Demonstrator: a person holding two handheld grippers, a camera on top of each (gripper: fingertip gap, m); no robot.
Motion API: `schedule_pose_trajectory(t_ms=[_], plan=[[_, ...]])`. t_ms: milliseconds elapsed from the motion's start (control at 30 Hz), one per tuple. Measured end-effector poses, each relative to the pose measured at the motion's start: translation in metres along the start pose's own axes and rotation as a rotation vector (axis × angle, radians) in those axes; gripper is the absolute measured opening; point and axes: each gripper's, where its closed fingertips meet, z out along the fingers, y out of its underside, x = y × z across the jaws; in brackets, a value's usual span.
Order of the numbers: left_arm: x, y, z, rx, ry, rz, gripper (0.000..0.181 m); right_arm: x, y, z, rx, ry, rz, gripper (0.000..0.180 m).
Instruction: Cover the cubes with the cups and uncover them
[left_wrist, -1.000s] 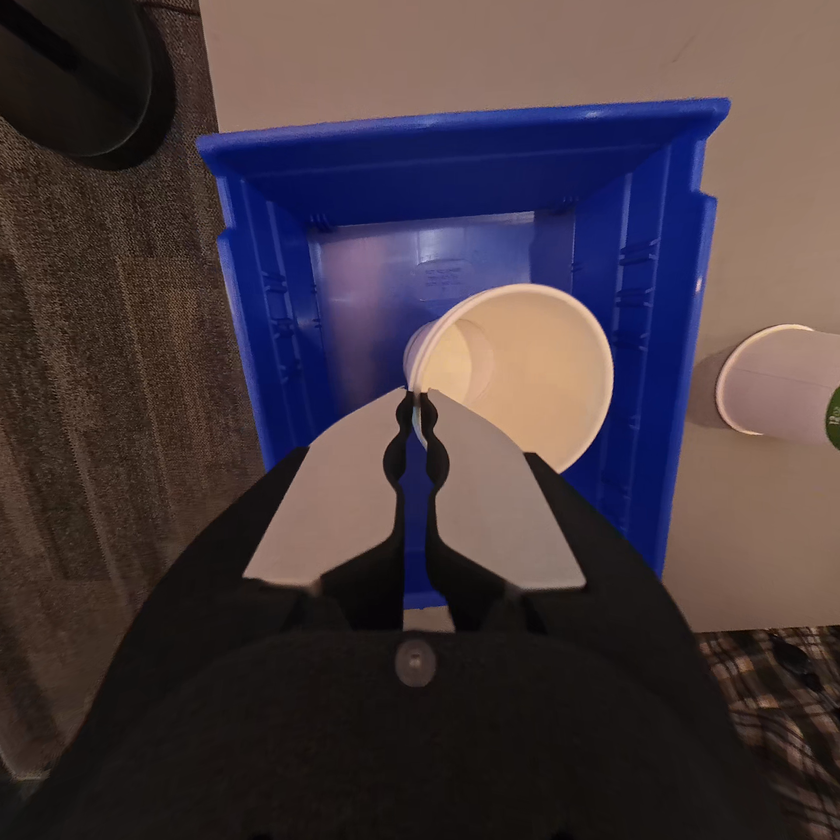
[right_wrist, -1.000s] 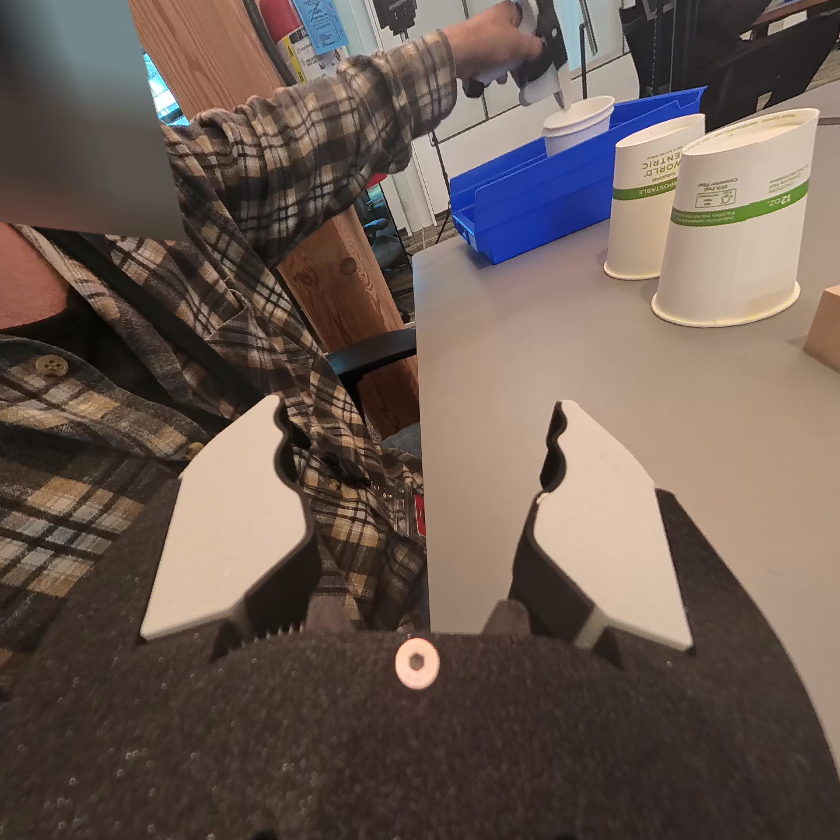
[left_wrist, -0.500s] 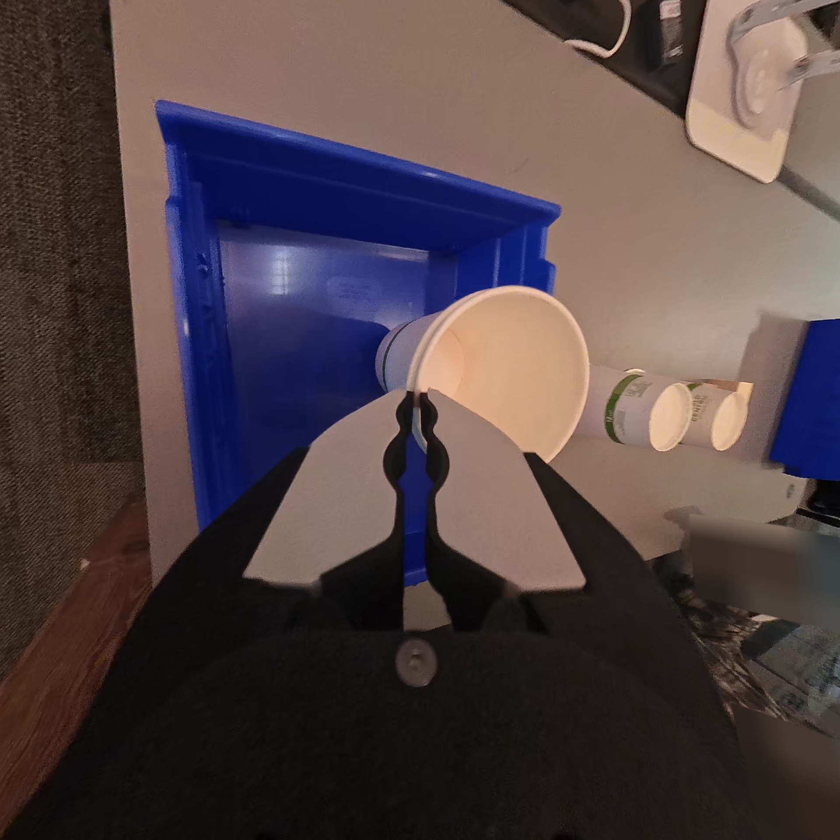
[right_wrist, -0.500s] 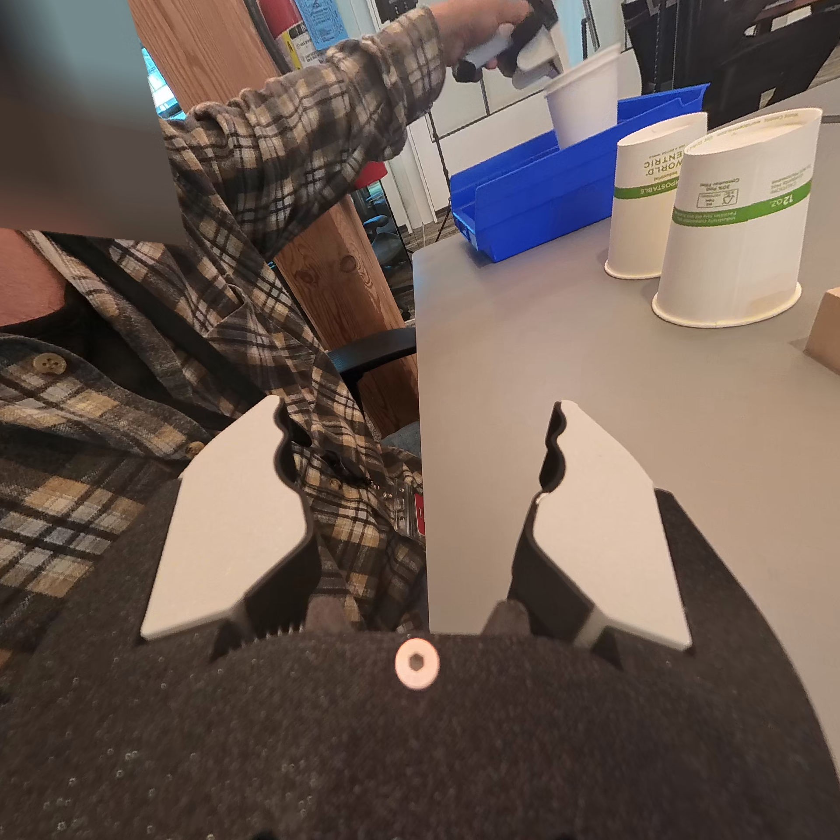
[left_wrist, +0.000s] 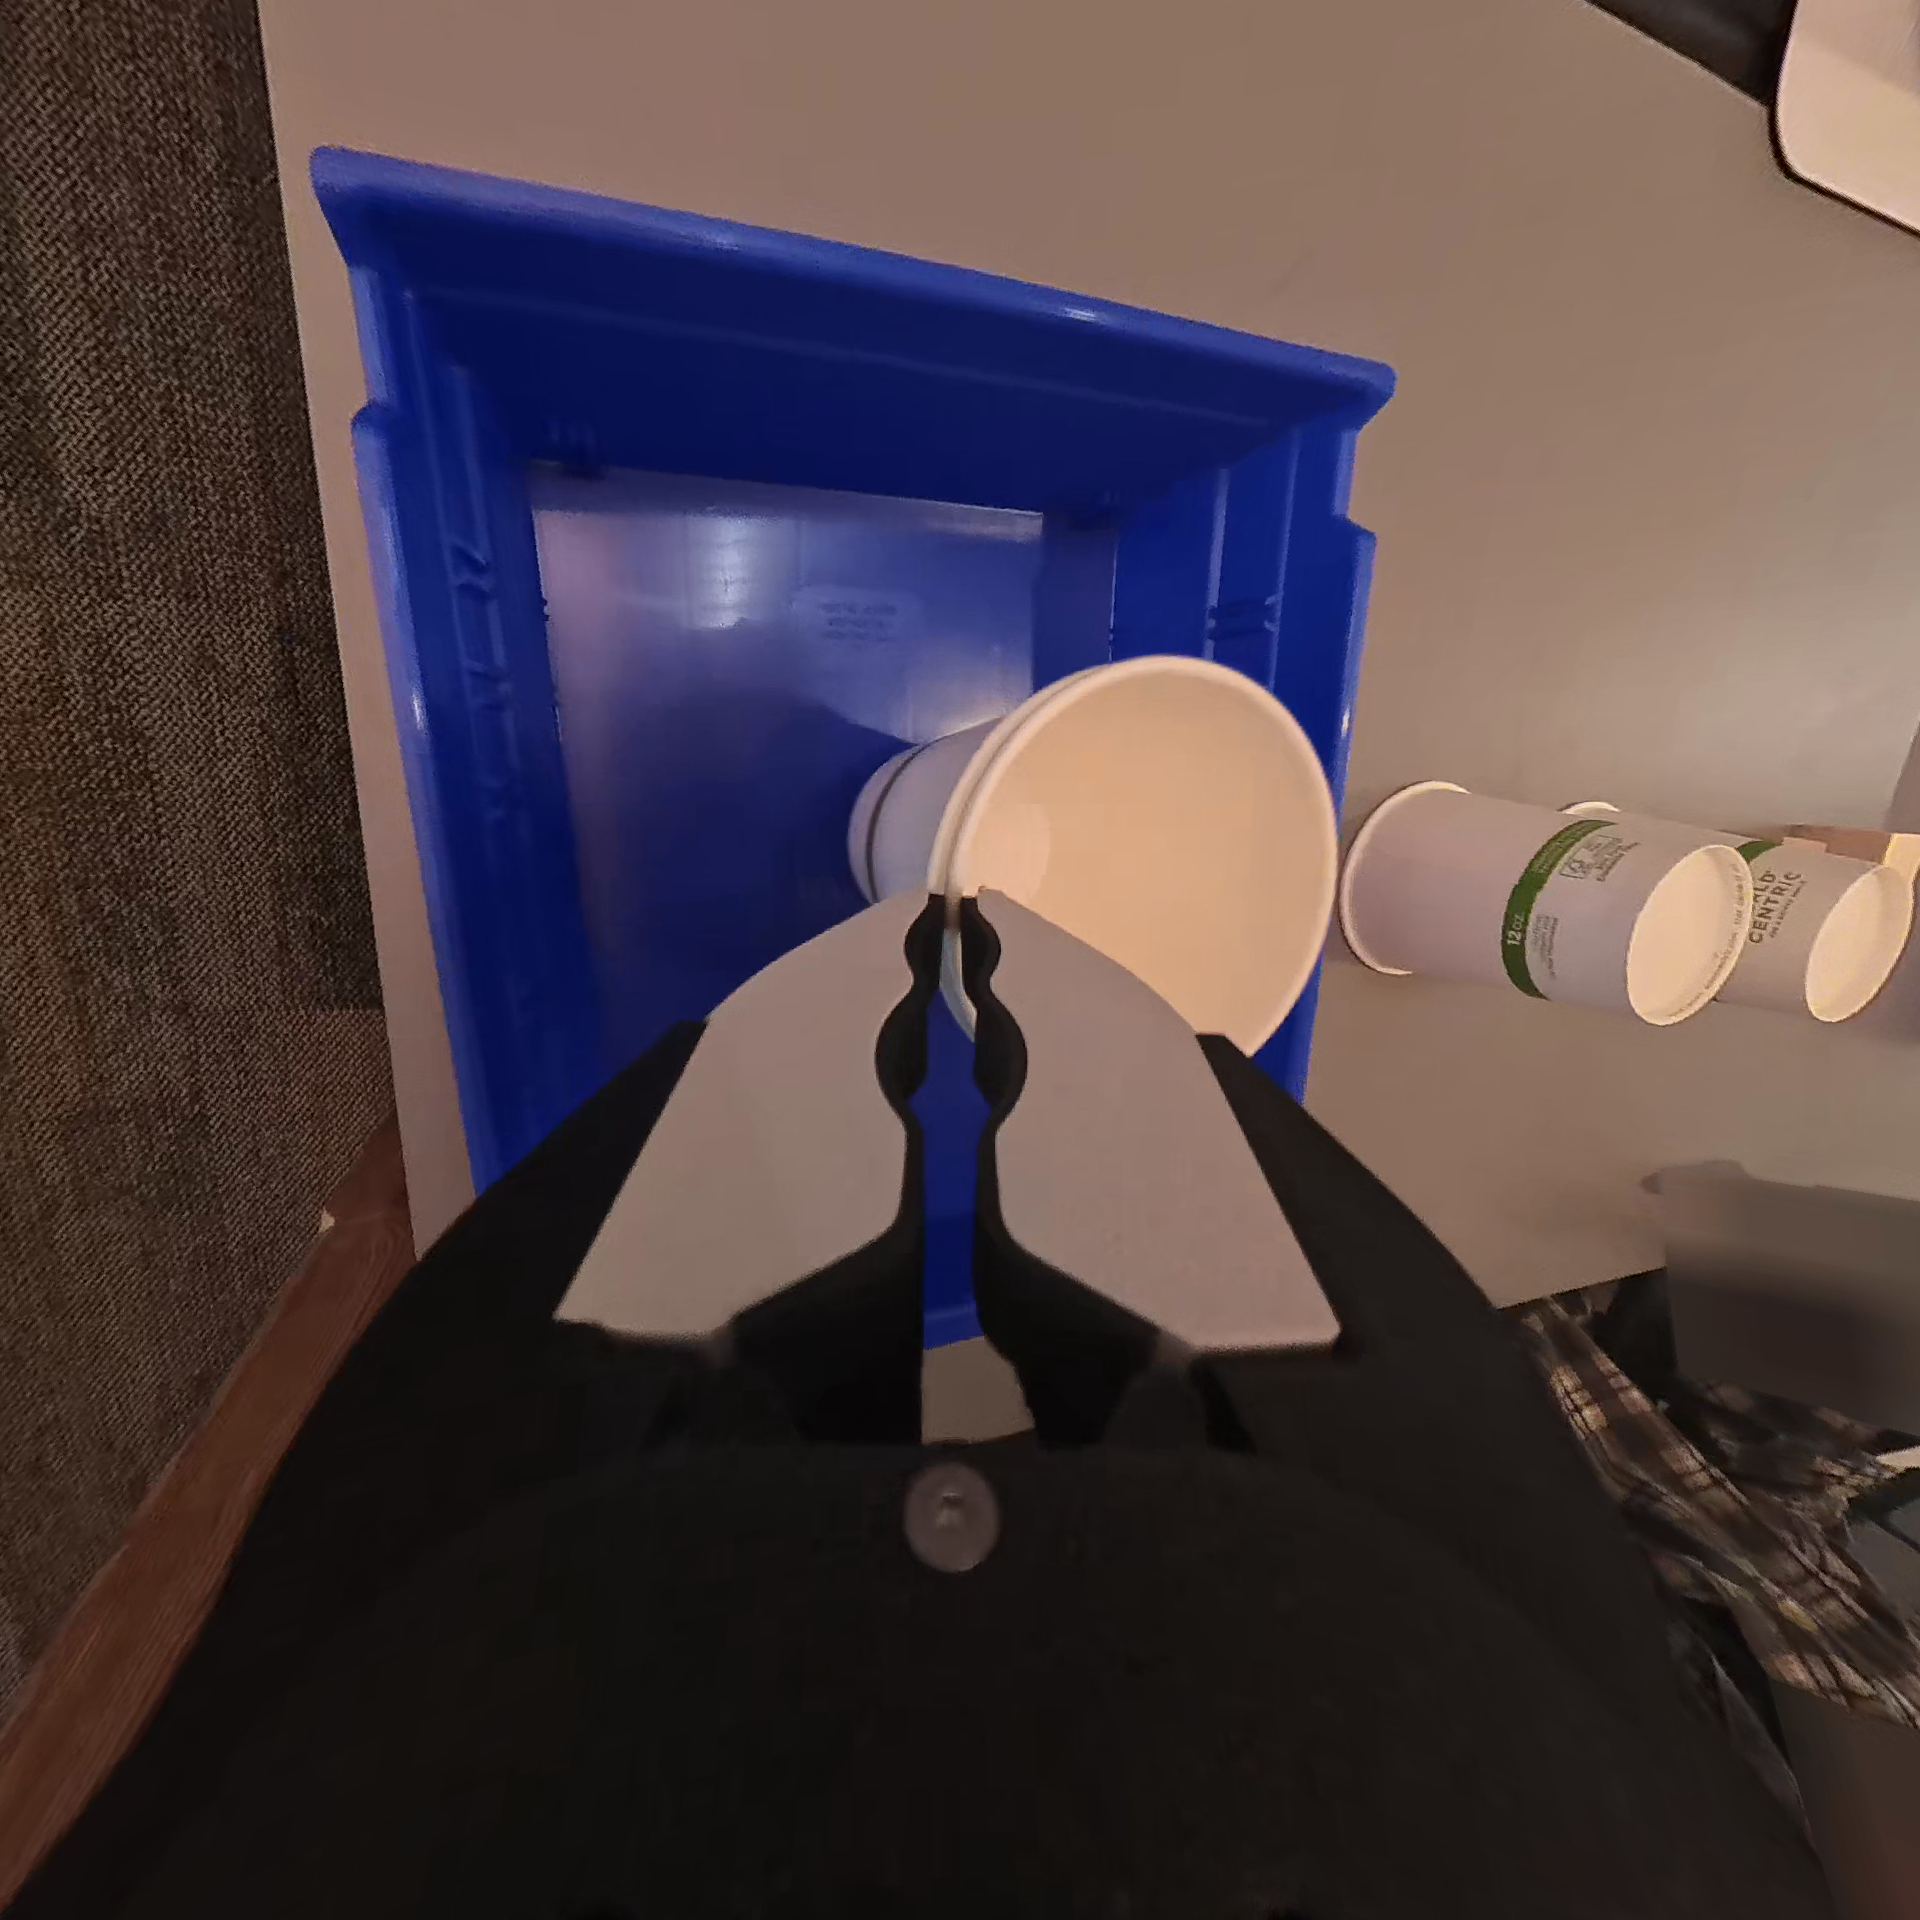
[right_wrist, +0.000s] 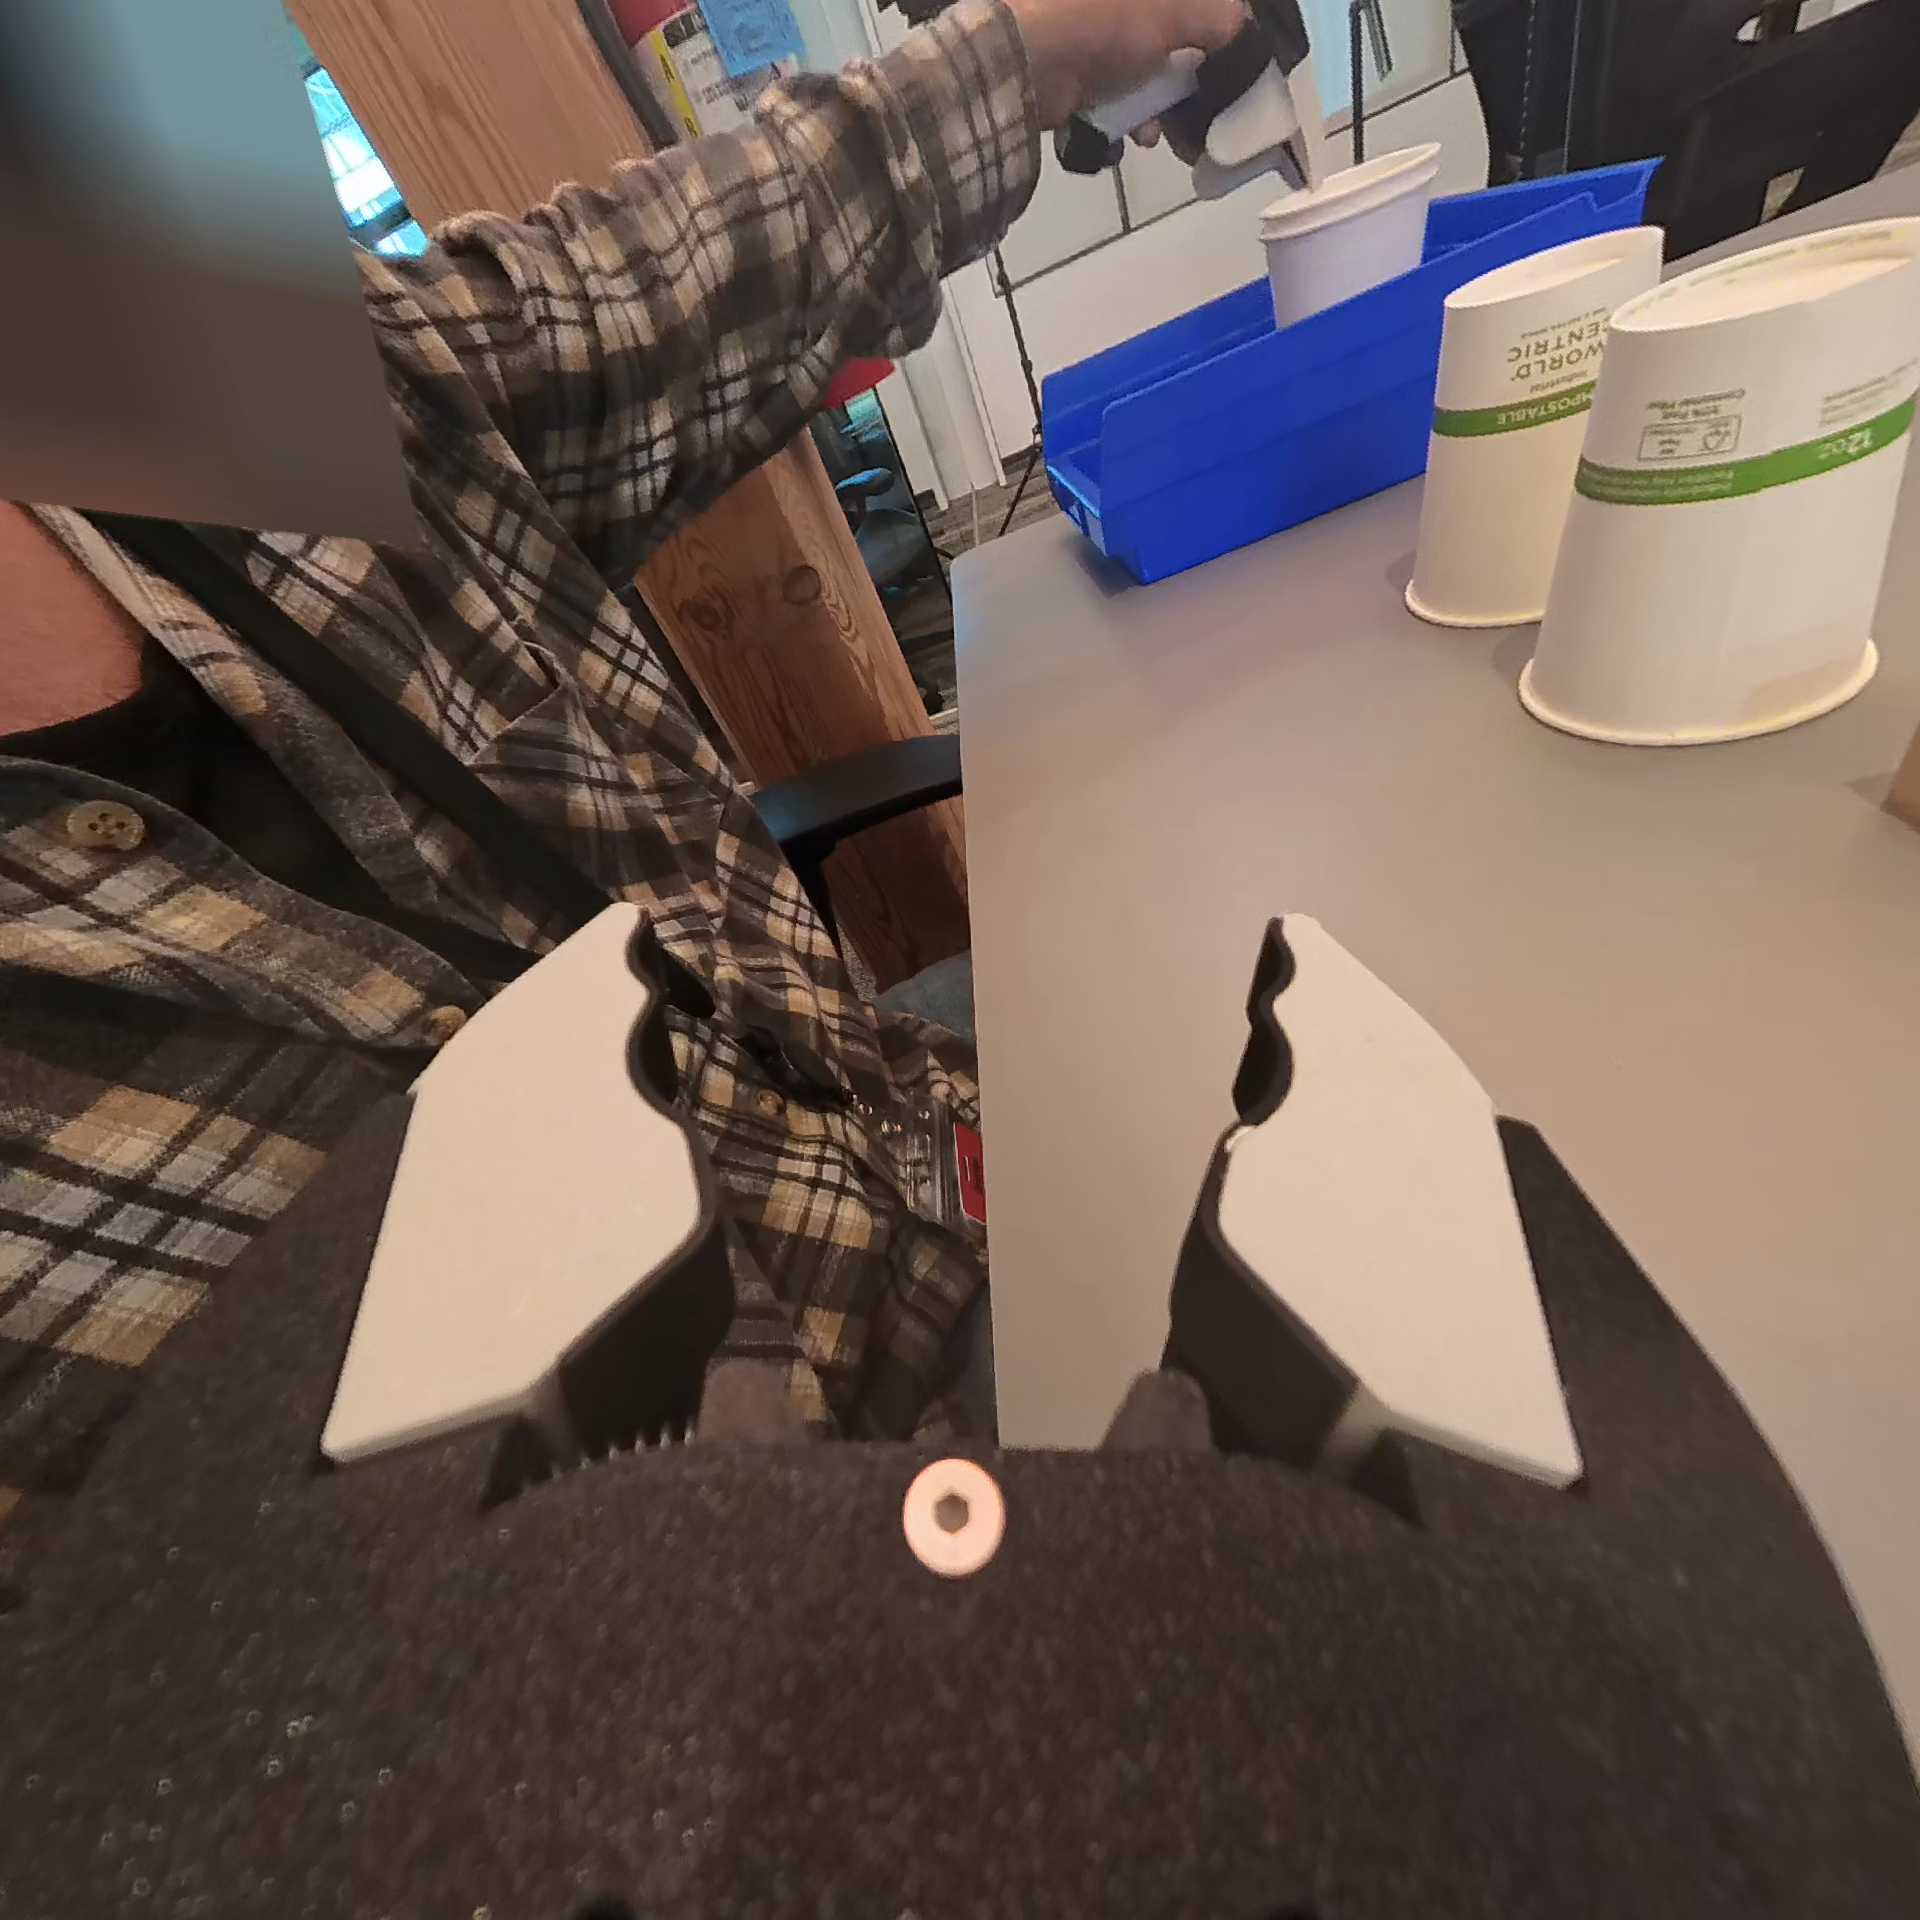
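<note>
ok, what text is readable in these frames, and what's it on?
I won't quote the wording, but this is where it sits.
Nearer upturned cup: green band and print, legible.
Farther upturned cup: same kind of print, legible.
Blue bin: moulded stamp on the floor, too blurred.
Blue paper on the wooden post: too small.
Red tag on the plaid shirt: unreadable.
Held cup in the left claw: none visible.

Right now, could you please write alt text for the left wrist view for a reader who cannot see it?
The left hand-held gripper is shut on the rim of a white paper cup held mouth-up over a blue bin at the edge of a grey table. To the right, two more cups stand upside down on the table.
</note>
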Motion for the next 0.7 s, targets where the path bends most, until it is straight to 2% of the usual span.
schedule_pose_trajectory(t_ms=[333, 533, 700], plan=[[-0.005, -0.008, 0.010, 0.082, -0.019, 0.063, 0.003, 0.001, 0.000, 0.002, -0.004, 0.004, 0.000, 0.106], [-0.018, -0.020, -0.001, 0.193, -0.145, 0.228, 0.019, 0.003, -0.002, 0.000, -0.003, 0.017, -0.001, 0.107], [0.010, -0.023, -0.028, 0.327, -0.104, 0.467, 0.025, 0.001, -0.002, 0.000, -0.009, 0.021, -0.004, 0.107]])
